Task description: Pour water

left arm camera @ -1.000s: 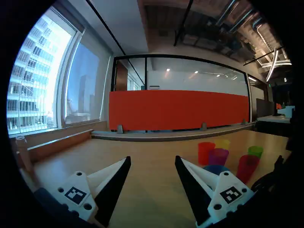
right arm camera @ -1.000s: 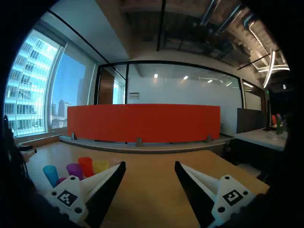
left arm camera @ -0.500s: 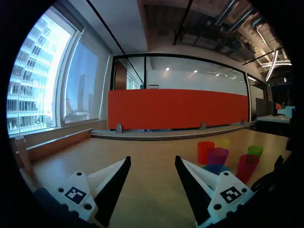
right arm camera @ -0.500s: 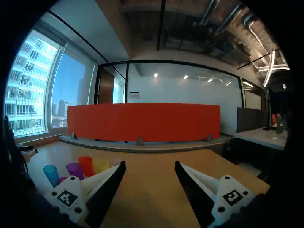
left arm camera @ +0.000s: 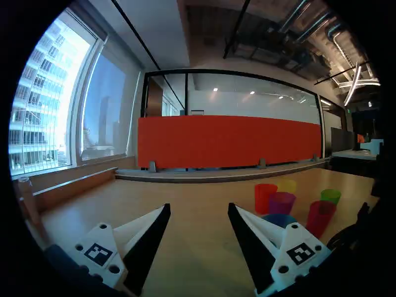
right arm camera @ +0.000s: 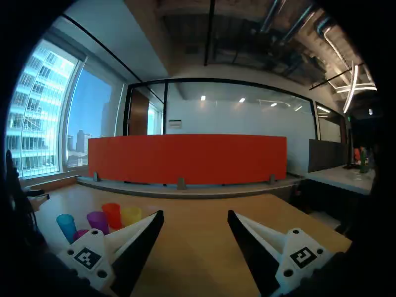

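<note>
1. A cluster of translucent plastic cups (right arm camera: 112, 216) stands upright on the wooden table (left arm camera: 198, 257). The left gripper view shows an orange-red cup (left arm camera: 265, 197), a yellow cup (left arm camera: 287, 185), a purple cup (left arm camera: 281, 202), a green cup (left arm camera: 330, 196), a crimson cup (left arm camera: 319, 218) and a blue cup (left arm camera: 282, 218), packed close together.
2. Whether any of them holds water cannot be told from these angles.
3. The cluster stands ahead of the left gripper (left arm camera: 199, 205) and off to its right, apart from it. The blue cup is partly hidden behind that gripper's right finger.
4. In the right gripper view the cluster sits ahead and to the left of the right gripper (right arm camera: 195, 213), beyond its left finger and not touching it.
5. Both grippers hang low over the table with their fingers spread wide, nothing between them.
6. An orange divider panel (left arm camera: 227, 141) runs along the table's far edge.
7. Tall windows (left arm camera: 44, 114) line the left wall.
</note>
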Demonstrator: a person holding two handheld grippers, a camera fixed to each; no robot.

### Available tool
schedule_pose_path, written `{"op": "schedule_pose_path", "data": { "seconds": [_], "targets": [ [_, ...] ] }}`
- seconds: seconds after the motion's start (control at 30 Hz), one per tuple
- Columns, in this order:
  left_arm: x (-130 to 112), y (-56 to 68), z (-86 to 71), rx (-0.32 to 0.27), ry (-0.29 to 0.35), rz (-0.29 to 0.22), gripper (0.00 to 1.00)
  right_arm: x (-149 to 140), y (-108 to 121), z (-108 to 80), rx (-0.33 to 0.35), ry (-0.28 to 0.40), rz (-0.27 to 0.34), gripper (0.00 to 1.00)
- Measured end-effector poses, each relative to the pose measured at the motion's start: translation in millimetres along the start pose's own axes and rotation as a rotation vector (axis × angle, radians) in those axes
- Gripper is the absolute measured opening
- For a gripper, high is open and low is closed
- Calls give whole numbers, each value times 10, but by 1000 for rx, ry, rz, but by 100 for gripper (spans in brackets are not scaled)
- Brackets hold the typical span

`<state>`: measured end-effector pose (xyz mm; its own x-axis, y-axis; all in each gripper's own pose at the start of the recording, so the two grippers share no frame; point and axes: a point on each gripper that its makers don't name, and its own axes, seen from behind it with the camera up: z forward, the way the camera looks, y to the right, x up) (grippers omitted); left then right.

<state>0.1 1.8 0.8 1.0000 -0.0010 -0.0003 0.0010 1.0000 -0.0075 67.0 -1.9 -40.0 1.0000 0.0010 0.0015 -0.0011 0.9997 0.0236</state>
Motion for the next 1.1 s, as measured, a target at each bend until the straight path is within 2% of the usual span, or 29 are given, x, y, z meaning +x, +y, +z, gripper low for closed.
{"op": "schedule_pose_path", "data": {
  "seconds": [0.3, 0.43, 0.7, 0.9, 1.1],
  "targets": [
    [2, 2, 3, 0, 0, 0, 86, -21, 54, -30, 6, 13, 8, 100],
    [1, 3, 3, 0, 0, 0, 86, -48, 68, -25, 9, 18, -8, 100],
    [-4, 4, 9, 0, 0, 1, 86, -58, -3, 46, 21, 40, -28, 100],
    [-5, 4, 7, 0, 0, 1, 86, -162, -87, 139, 39, 41, -9, 100],
    [-2, 6, 7, 0, 0, 1, 86, -241, -72, 202, 25, 51, -4, 100]
  ]
}}
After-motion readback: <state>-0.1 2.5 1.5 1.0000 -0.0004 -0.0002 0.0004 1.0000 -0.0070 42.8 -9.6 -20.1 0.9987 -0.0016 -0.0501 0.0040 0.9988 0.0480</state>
